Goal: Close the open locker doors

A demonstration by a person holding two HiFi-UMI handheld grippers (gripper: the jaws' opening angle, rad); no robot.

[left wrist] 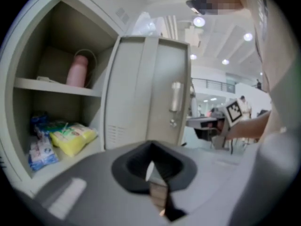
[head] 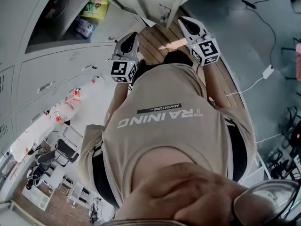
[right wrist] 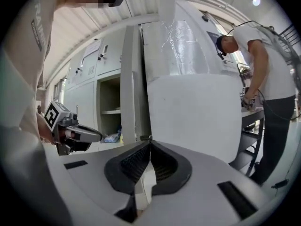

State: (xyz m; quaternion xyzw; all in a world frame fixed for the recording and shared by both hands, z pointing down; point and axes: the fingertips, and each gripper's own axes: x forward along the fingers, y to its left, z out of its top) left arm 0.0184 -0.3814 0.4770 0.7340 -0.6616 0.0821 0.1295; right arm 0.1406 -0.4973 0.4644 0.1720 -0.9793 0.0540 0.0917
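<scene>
An open locker holds a pink bottle on its shelf, with a yellow pack and blue packets below. Its grey door stands swung out, the handle facing my left gripper, which is shut and empty a short way in front of it. From the right gripper view the door is seen nearly edge-on. My right gripper is shut, empty, and apart from the door. In the head view both grippers, left and right, are held out ahead of the torso towards the door.
Shut lockers line the left side in the head view. A white column stands right of the door. Another person bends over a bench at the far right. Cables lie on the floor.
</scene>
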